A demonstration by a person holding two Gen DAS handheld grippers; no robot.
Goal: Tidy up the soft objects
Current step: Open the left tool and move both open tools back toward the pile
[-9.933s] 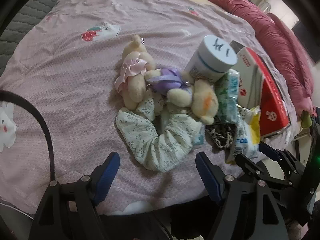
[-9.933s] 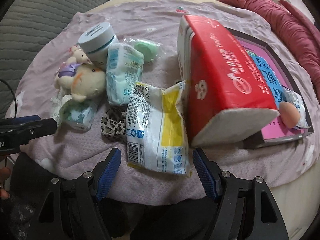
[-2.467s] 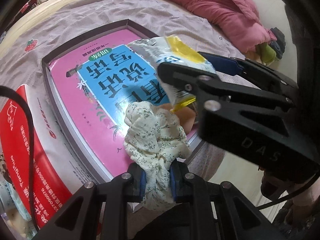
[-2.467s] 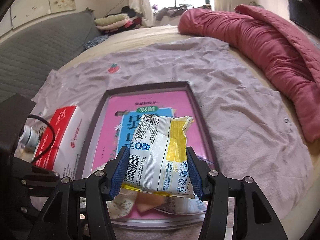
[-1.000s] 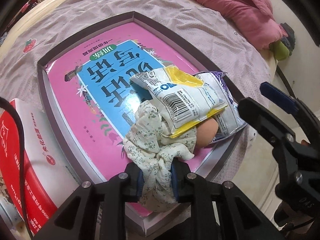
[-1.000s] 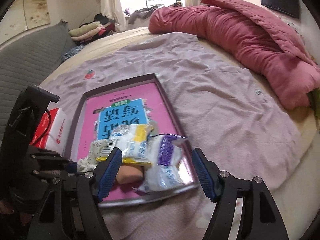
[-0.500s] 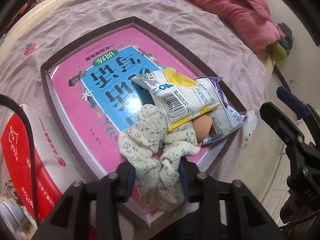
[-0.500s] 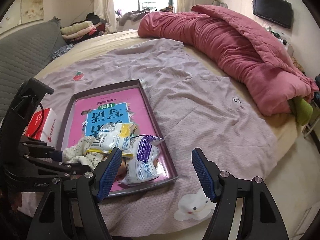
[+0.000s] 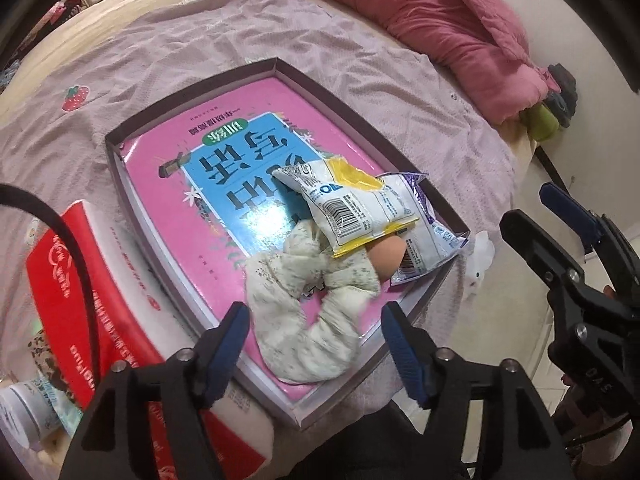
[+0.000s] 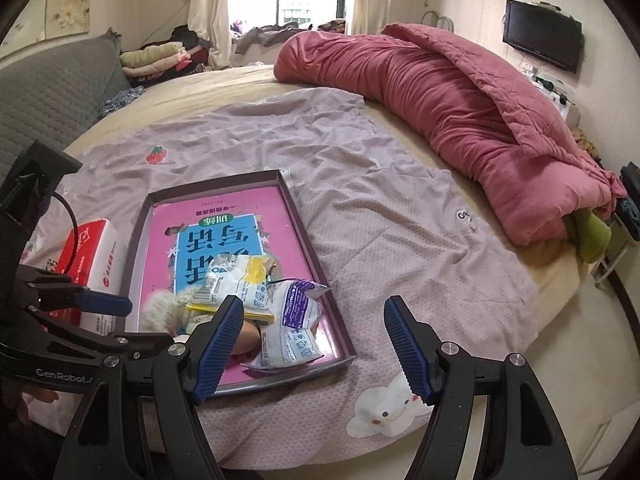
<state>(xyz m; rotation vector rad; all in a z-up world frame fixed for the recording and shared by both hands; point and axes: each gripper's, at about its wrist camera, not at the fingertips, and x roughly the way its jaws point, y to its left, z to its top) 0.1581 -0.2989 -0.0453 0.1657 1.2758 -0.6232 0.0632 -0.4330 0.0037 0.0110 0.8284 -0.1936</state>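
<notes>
A floral cloth scrunchie (image 9: 308, 312) lies in the shallow box (image 9: 192, 92) on a pink book cover, beside a yellow-and-white packet (image 9: 352, 204), a purple-and-white packet (image 9: 428, 232) and a peach sponge (image 9: 386, 258). My left gripper (image 9: 316, 332) hovers just above the scrunchie with its jaws opening; the cloth lies between the blue pads but they are off it. In the right wrist view the box (image 10: 312, 248) holds the same packets (image 10: 240, 280). My right gripper (image 10: 312, 332) stands open above the box's near right corner, holding nothing.
A red tissue pack (image 9: 92, 308) lies left of the box, with a white jar (image 9: 16, 412) and a leopard-print item (image 9: 40, 344) beyond it. A pink quilt (image 10: 440, 92) lies rolled across the far side of the bed. The lilac sheet (image 10: 400, 220) ends at the bed's near edge.
My left gripper has opened and let go of the scrunchie, which now lies in the box, and it has risen. The right gripper has pulled up and back, still open.
</notes>
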